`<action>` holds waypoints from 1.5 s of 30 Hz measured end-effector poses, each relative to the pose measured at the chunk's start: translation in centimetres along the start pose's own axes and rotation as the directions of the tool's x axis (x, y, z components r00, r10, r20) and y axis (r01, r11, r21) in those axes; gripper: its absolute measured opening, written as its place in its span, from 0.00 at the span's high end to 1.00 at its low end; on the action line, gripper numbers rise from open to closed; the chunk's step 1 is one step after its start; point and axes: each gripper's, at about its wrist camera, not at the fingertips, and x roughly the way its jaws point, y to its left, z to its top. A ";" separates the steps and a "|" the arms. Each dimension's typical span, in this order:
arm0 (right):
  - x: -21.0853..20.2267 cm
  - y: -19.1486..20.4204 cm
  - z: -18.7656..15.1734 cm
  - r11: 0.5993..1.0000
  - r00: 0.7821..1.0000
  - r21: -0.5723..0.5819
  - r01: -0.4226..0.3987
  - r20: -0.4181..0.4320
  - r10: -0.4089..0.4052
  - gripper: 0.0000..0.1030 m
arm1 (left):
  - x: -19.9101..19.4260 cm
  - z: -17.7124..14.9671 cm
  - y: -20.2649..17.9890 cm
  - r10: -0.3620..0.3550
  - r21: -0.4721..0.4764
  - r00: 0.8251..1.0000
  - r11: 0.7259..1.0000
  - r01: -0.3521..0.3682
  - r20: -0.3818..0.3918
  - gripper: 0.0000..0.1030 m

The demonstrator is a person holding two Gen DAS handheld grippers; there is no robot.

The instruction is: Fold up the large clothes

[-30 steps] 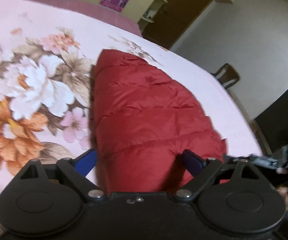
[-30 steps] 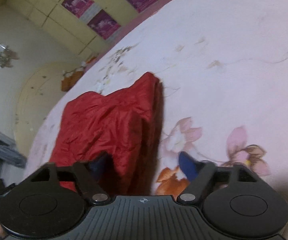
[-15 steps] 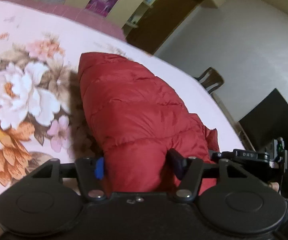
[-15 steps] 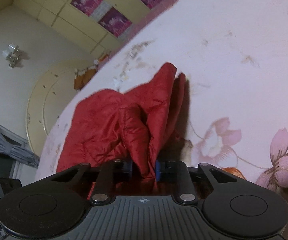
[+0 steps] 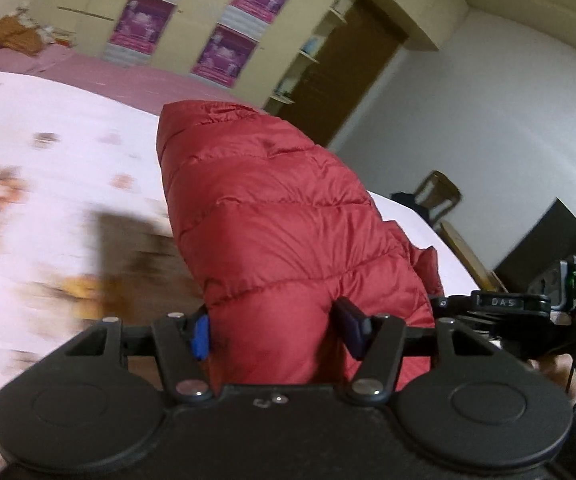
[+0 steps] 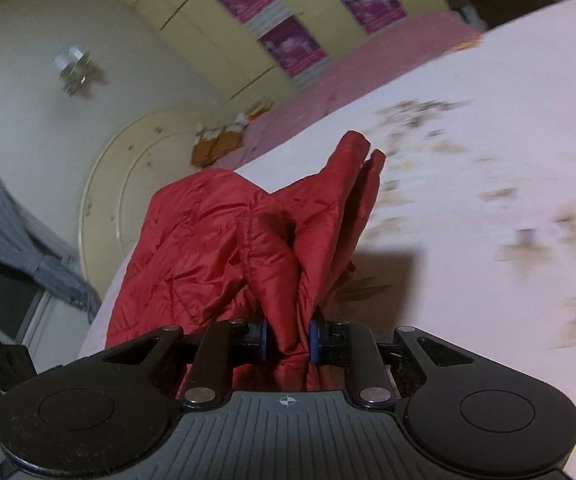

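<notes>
A red quilted puffer jacket [image 5: 272, 216] hangs lifted above the pink floral bedspread [image 5: 56, 152]. My left gripper [image 5: 276, 330] is shut on a thick padded part of it, with blue pads pressed into both sides. In the right wrist view the jacket [image 6: 224, 240] bunches into folds, and my right gripper [image 6: 288, 340] is shut on a thin gathered edge. The right gripper's body [image 5: 503, 304] shows at the right of the left wrist view, held by a hand [image 5: 559, 368]. The jacket's far end still trails toward the bed.
The bedspread [image 6: 487, 200] stretches wide to the right of the jacket. A yellow wardrobe [image 5: 192, 28] with purple posters stands behind the bed. A wooden chair [image 5: 437, 196] and a dark door [image 5: 347, 64] lie beyond the bed's far side. A grey curtain [image 6: 4, 216] hangs at left.
Both grippers closed on the red jacket and lifted it off the bed. The views rose and swung, and the bedspread now looks blurred beneath.
</notes>
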 end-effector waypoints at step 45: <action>14.3 10.8 -4.5 0.949 0.982 -0.259 0.181 0.106 -0.159 0.73 | -3.4 2.0 12.2 0.167 0.112 0.986 0.980 -0.166 0.008 0.44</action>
